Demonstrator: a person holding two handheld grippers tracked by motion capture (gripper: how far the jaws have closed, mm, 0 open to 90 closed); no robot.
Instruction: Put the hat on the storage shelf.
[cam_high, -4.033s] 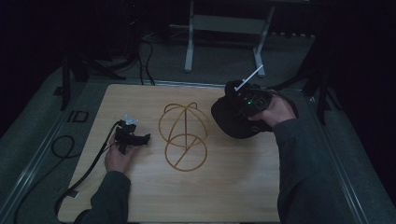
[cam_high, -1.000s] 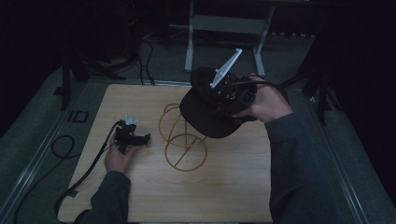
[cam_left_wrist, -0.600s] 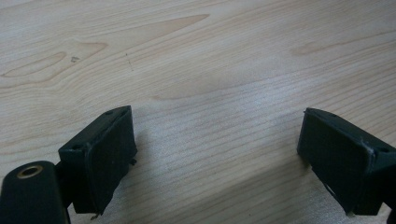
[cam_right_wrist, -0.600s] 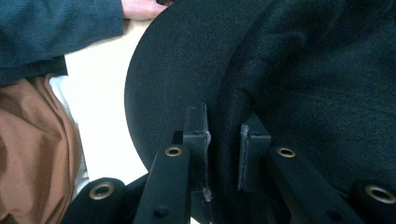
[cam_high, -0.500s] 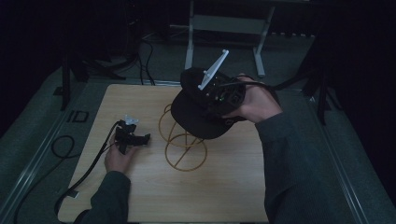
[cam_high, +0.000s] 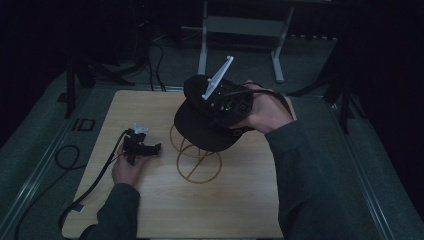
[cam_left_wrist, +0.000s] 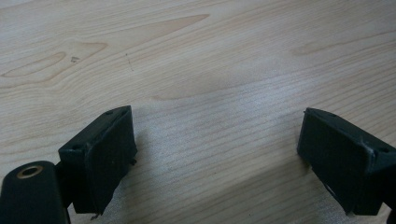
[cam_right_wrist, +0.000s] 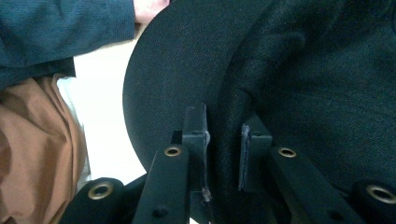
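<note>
A black fabric baseball cap (cam_high: 206, 122) with a stiff flat brim is held in the air over the top of a gold wire hat stand (cam_high: 196, 156), a dome of thin loops rising from a ring base. In the right gripper view, the right gripper (cam_right_wrist: 223, 140) is seen clamped on a fold of the cap's cloth where the crown meets the brim, its jaws pressed nearly together on the fabric. The stand is placed near the middle of a pale wooden surface (cam_high: 240, 200). The left gripper (cam_high: 142, 148) is rested on that surface to the left of the stand, well apart from it, with its jaws spread wide and nothing between them; bare wood grain is seen in its own view.

Several risks can be judged from here. Only a thin pinch of cloth is gripped, so the cap could slip free or swing as it is lowered. The stand looks light and is steadied by nothing, so it could be pushed aside or tipped if the brim or crown catches a wire loop. If the crown is not centred over the dome, the cap could settle crooked and slide off.
</note>
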